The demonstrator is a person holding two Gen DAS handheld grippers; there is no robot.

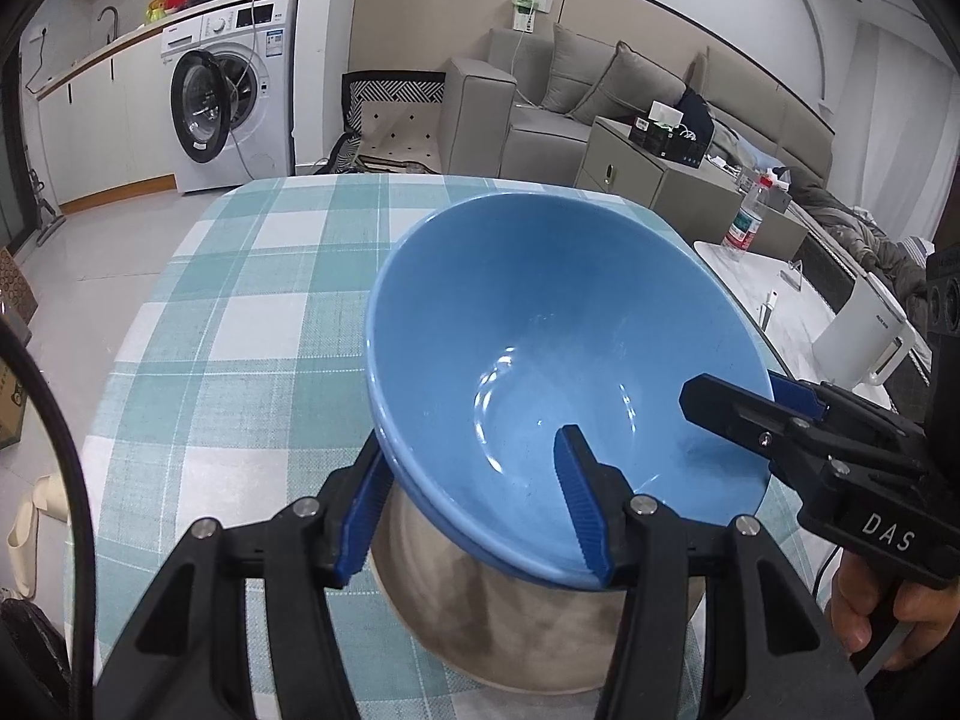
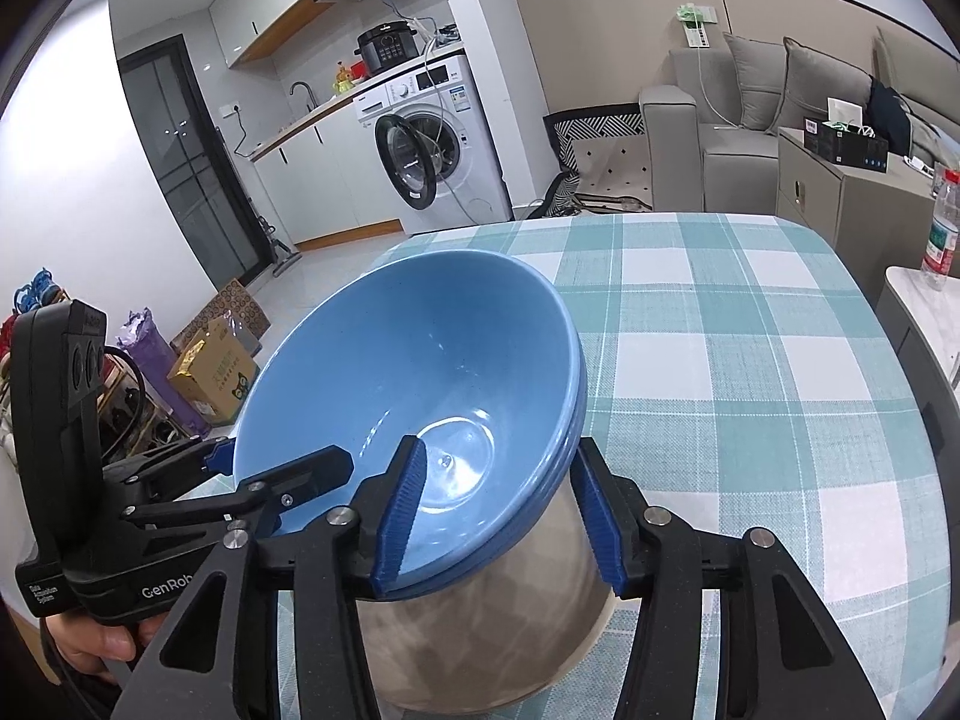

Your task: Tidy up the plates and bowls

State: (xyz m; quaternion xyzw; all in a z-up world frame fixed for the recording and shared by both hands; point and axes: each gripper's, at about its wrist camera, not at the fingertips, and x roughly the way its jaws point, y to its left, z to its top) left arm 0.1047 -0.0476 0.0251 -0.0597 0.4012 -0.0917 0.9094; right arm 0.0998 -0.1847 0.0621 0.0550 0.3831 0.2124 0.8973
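A stack of blue bowls (image 1: pixel 540 324) (image 2: pixel 408 360) rests tilted in a larger grey bowl (image 1: pixel 510 618) (image 2: pixel 480 630) on the checked tablecloth (image 1: pixel 240 330) (image 2: pixel 720 360). My left gripper (image 1: pixel 471 438) (image 2: pixel 282 453) straddles the stack's near-left rim, one pad under the outer wall and one inside, shut on it. From the other side my right gripper (image 2: pixel 498 443) (image 1: pixel 729 387) straddles the rim, one finger inside and one outside. Its inner pad stands off the wall, so it is open. The grey bowl's inside is hidden.
A side table at the right carries a water bottle (image 1: pixel 747 216) (image 2: pixel 945 228) and a white kettle (image 1: pixel 858 336). Beyond the table's far edge are a washing machine (image 1: pixel 234 102), a sofa (image 1: pixel 540 108) and boxes on the floor (image 2: pixel 210 372). A hand (image 1: pixel 864 612) holds each gripper.
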